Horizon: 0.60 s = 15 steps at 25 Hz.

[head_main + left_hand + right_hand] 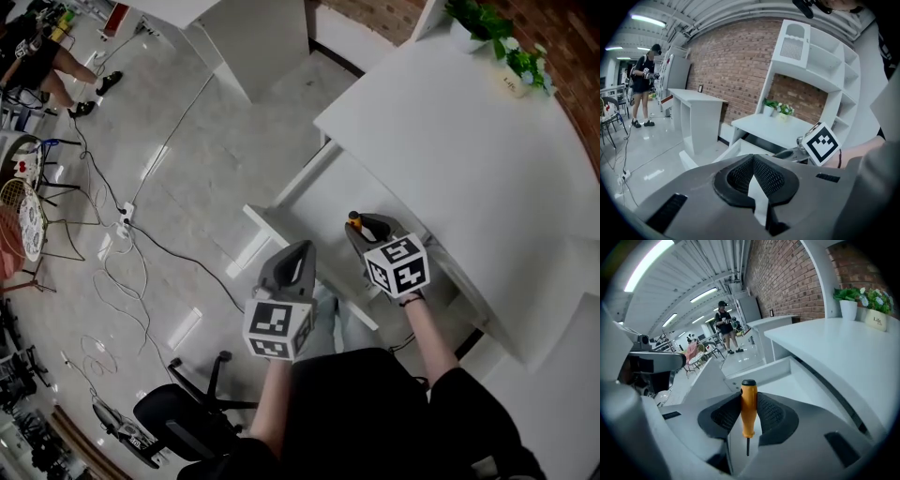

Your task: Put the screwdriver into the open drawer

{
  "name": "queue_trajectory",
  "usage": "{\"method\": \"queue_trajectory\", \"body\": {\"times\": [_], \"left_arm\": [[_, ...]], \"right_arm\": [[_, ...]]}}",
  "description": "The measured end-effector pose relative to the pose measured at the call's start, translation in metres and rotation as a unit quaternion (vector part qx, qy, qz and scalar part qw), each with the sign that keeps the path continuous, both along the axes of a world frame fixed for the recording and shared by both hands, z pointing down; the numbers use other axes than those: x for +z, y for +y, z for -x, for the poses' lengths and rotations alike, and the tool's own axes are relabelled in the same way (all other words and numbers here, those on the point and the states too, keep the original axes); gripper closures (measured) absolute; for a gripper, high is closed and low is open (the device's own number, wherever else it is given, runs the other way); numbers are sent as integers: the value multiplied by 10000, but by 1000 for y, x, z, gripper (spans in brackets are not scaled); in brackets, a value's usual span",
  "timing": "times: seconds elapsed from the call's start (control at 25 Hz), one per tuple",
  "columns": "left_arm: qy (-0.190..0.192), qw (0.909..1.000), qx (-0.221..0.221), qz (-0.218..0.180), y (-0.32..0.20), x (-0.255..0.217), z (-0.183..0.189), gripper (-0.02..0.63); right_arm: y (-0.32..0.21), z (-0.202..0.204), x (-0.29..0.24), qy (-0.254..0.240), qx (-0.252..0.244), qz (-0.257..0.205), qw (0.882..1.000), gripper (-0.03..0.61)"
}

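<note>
An orange-handled screwdriver [749,408] with a black end cap is pinched between the pads of my right gripper [749,394]; its handle points forward and its thin shaft points back toward the camera. In the head view the right gripper [367,228] hovers with the screwdriver [354,222] over the open white drawer [323,202], which is pulled out from under the white desk [450,141]. The drawer's inside [787,376] lies just ahead of the jaws. My left gripper [298,253] hangs left of the drawer's front, shut [753,158] with nothing in it.
Potted plants [487,23] stand at the desk's far edge. A black office chair [178,412] is behind me on the left, and cables [122,272] trail over the glossy floor. Another white desk [253,37] stands further off, with a person [37,66] at the far left.
</note>
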<state>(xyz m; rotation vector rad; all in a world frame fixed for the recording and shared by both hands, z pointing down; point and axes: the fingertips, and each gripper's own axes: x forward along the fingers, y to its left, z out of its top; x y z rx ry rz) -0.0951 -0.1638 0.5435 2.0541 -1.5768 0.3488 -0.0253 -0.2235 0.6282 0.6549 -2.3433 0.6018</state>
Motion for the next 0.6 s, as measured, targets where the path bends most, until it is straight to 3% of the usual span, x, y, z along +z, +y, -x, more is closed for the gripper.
{"method": "queue_trajectory", "body": {"times": [0.6], "left_arm": [[132, 9999, 17, -23, -14, 10, 3, 605]], "right_arm": [[-10, 20, 78, 267, -1, 656, 9975, 466]]}}
